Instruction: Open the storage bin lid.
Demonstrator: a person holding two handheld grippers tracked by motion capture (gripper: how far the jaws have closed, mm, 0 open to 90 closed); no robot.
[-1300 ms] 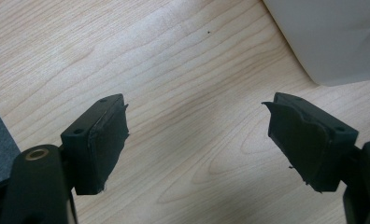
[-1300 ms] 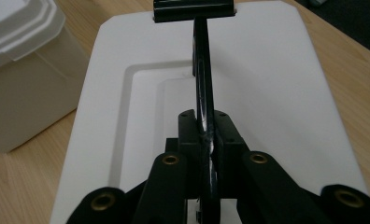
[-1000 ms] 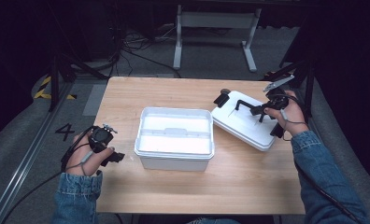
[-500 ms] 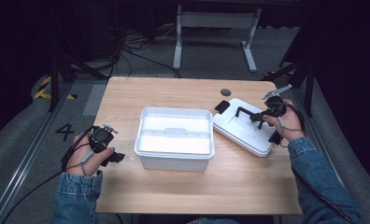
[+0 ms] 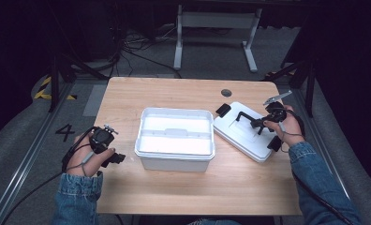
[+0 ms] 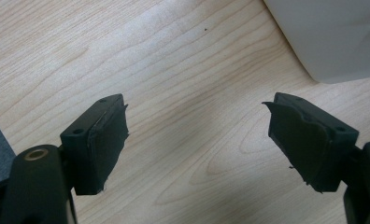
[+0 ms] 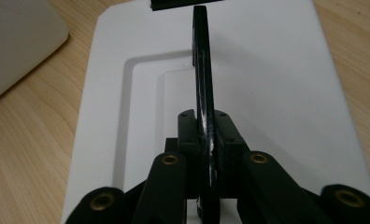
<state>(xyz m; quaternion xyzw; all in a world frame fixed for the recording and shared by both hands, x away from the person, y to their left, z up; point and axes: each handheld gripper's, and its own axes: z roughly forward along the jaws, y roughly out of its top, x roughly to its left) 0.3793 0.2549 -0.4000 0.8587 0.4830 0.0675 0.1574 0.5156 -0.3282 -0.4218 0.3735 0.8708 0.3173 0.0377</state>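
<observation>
Wooden table (image 5: 183, 93) across the middle of the high view. At lower left, left gripper (image 5: 109, 152) low over bare wood, jaws wide apart on nothing, just beside the bin's left wall; a rounded white corner of that bin at upper right of the left gripper view.

At centre, white bin (image 5: 175, 137), open-topped, apparently empty; inside, nothing but a moulded step across the bottom. Thin plastic by the look, so probably light, stiff enough at the rim, smooth and slippery on the walls; best taken at the rim lip.

At right, white lid (image 5: 247, 133) flat on the table, just beside the bin. Right gripper (image 7: 205, 140) above it, jaws shut on the lid's black handle (image 7: 202, 70), a thin stiff upright bar. Likely light but prone to swing or tilt; grip near the bar's middle advisable.
</observation>
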